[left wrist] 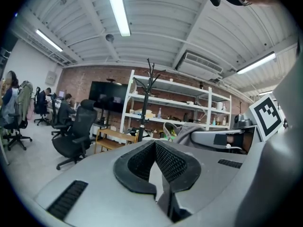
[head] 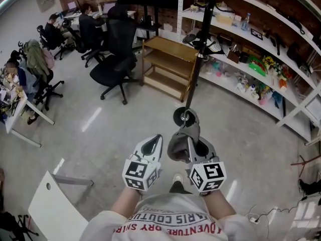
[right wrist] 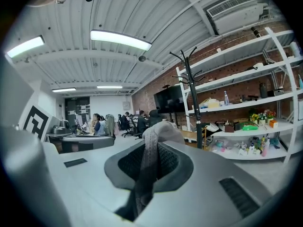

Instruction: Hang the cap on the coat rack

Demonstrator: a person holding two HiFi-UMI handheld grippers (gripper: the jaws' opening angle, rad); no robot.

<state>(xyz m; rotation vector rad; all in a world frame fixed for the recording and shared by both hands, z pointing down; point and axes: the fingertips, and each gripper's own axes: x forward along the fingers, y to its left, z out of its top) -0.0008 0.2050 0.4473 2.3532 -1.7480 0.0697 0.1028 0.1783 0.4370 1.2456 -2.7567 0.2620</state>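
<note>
The person is partway through the carrying step, I'd say: the cap [head: 179,145] is off any surface and pinched in the right gripper [right wrist: 152,155], low in front of the person's chest and not yet on the coat rack [head: 197,70], which stands a little ahead on the floor [head: 100,134]. The right jaws are pressed together on a fold of the cap's cloth, and the rest of the cap bulges up over the tips. The left gripper [left wrist: 154,148] hangs just beside it with its jaws closed on nothing. The next move, as I judge it, calls for a long lift toward the prongs at the top, then slipping the cap's hollow over one before letting go. The cap is soft grey fabric, limp and rounded, with a stitched seam running down into the jaws. The rack is a thin black metal pole on a round flat base [head: 183,117], branching into curved hooks on top. The jaw pads are dark, ribbed rubber set in smooth grey plastic. The floor looks like polished concrete.
</note>
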